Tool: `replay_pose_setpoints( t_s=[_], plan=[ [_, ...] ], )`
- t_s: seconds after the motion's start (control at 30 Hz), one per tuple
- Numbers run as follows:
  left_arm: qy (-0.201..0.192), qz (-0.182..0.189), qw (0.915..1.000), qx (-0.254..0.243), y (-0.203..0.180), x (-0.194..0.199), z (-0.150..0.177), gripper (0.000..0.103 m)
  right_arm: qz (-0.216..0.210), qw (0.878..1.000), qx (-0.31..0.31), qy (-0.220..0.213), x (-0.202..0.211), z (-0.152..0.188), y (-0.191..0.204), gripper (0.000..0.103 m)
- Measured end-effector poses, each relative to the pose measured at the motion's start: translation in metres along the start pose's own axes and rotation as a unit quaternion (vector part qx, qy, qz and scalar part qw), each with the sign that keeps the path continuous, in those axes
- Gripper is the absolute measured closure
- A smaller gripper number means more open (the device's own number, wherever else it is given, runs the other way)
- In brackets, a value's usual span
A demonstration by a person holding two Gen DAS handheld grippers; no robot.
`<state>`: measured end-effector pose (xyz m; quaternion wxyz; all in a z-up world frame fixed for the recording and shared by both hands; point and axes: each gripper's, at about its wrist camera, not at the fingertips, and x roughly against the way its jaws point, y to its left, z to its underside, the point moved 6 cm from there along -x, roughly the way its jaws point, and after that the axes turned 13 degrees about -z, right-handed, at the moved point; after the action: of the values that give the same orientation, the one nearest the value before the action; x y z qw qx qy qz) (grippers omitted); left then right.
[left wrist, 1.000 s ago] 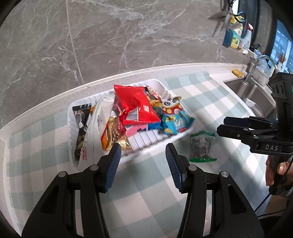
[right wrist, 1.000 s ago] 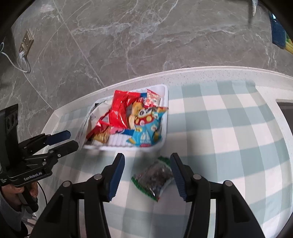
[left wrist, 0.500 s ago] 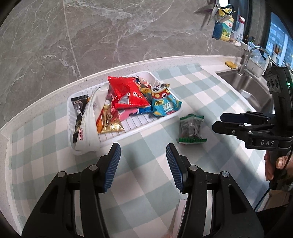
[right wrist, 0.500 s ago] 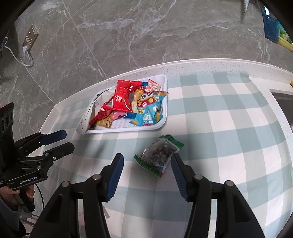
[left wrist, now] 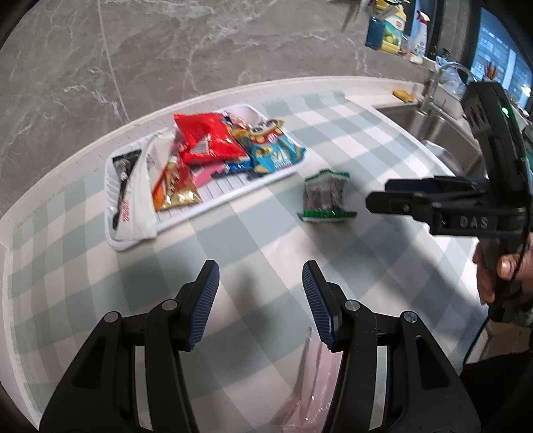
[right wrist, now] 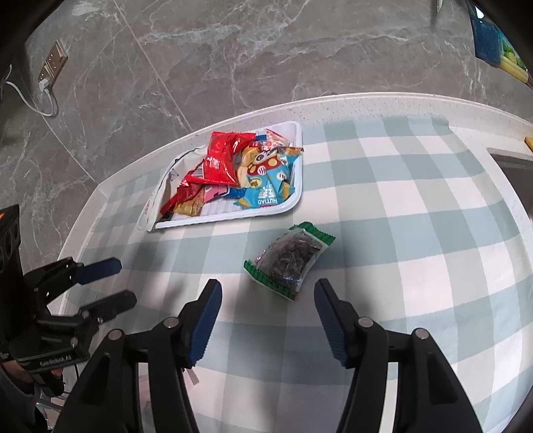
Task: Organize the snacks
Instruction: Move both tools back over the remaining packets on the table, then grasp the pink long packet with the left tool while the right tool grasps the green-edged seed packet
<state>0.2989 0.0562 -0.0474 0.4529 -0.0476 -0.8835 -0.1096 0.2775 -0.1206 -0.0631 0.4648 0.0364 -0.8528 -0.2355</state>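
Observation:
A white tray [left wrist: 131, 244] [right wrist: 233, 216] on the checked cloth holds a pile of snack bags, among them a red bag [left wrist: 206, 140] and a blue cartoon bag [right wrist: 266, 186]. One green-edged packet of dark snack [left wrist: 324, 196] [right wrist: 289, 261] lies loose on the cloth in front of the tray. My right gripper [right wrist: 268, 299] hovers just short of it; its jaws are opening and nothing is between them. My left gripper [left wrist: 260, 286] stands open and empty over bare cloth, well short of the tray. A clear pinkish packet [left wrist: 306, 383] lies under its right finger.
A sink with a tap [left wrist: 443, 110] lies at the far right, with a yellow sponge [left wrist: 403, 95] and bottles [left wrist: 389, 30] behind it. A marble wall backs the counter, and a socket with a cable [right wrist: 50, 70] is on it at the left. A hand [left wrist: 499, 276] holds the right gripper.
Both grippers have drawn back from the tray, which now looks smaller and farther. The pinkish packet has come into the left view. The right jaws stand a little wider.

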Motion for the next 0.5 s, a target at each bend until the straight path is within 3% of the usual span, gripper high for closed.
replay_pose_setpoints(
  t_s=[0.3,0.5],
  plan=[
    [0.034,0.053,0.9969,-0.048,-0.03,-0.002,0.044,0.052,0.006,1.0,-0.014,0.017,-0.016,0.011,-0.007,0.042],
    [0.054,0.06,0.9939,-0.075,-0.045,-0.009,0.07,0.052,0.014,0.999,-0.022,0.023,-0.027,0.012,-0.012,0.042]
  ],
)
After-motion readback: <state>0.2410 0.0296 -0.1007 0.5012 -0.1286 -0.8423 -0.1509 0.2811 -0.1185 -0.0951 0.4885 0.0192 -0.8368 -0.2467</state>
